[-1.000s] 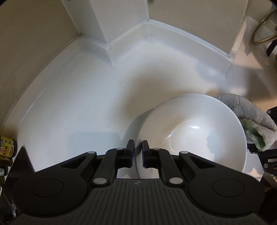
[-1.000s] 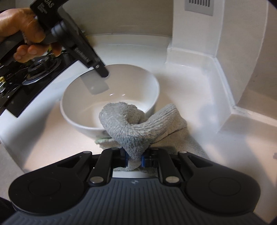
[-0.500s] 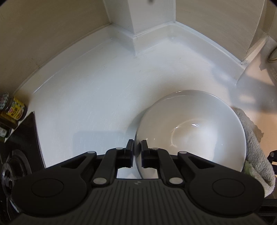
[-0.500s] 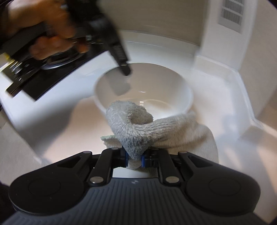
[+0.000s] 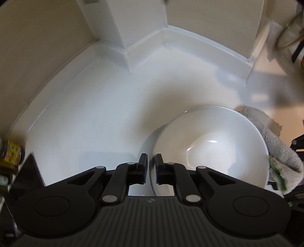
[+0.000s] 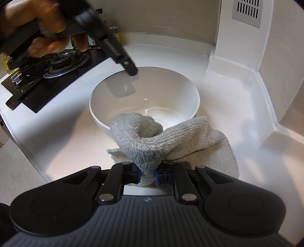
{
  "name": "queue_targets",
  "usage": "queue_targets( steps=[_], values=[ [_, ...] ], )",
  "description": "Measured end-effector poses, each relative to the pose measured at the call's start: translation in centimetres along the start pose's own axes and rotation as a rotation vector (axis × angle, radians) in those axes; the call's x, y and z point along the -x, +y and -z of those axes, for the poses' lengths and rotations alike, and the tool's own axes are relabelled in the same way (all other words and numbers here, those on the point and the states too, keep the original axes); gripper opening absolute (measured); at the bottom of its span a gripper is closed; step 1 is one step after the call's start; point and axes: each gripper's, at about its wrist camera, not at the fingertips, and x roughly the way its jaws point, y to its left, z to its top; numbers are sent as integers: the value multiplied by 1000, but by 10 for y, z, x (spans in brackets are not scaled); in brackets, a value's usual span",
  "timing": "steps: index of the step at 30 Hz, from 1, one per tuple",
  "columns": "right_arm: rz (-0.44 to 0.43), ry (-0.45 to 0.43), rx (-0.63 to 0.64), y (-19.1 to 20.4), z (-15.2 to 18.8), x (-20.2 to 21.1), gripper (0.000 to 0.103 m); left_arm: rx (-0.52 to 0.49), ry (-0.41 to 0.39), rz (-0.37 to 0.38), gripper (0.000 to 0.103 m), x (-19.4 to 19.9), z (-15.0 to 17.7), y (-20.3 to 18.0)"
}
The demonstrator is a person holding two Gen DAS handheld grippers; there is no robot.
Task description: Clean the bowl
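The white counter (image 6: 218,79) fills the frame, with the bowl (image 6: 152,91) at centre. At lower centre, the right gripper (image 6: 147,173) pinches the grey cloth (image 6: 152,140). The left gripper (image 5: 151,167), its narrow jaws opening, straddles the bowl's rim without pressing on it. It should brace that rim before wiping.

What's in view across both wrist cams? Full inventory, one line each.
bowl: 1, white, on the counter, empty.
cloth: 1, grey, at the bowl's near rim.
counter: 1, white, corner against the walls.
gas hob: 1, black, left of the bowl.
jars: at least 2, yellow-labelled, by the hob, blurred.
vent grille: 1, grey, on the wall.
hand: 1, gripping the left tool's handle.
left tool: black, jaws opening astride the bowl's rim.
right tool: black, shut on the cloth.
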Motion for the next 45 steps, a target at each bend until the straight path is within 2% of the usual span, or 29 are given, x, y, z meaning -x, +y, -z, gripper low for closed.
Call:
queue_targets(
  steps=[1,4,6,13,21,30,40,45],
  values=[
    [-1,-2,0,0,0,0,11,-27,10,5,10,-4,-3,0],
    [-3,-8,4,-1,1,1,11,-17,17,17,10,-8,-6,0],
    [6,-11,7,-3,1,0,11,73,20,42,9,-7,-3,9],
    [43,-8,-3,-6,-4,-3,11,228,15,-13,6,-2,18,8],
    [-11,15,43,22,-3,1,11,316,4,-39,5,9,35,4],
    [-31,16,30,19,-1,2,11,291,18,-26,6,10,36,5],
    [-24,6,17,15,-1,-1,11,136,24,-49,9,2,11,2],
    [-16,-1,6,13,-1,-1,11,99,20,-56,9,-1,5,0]
  ],
)
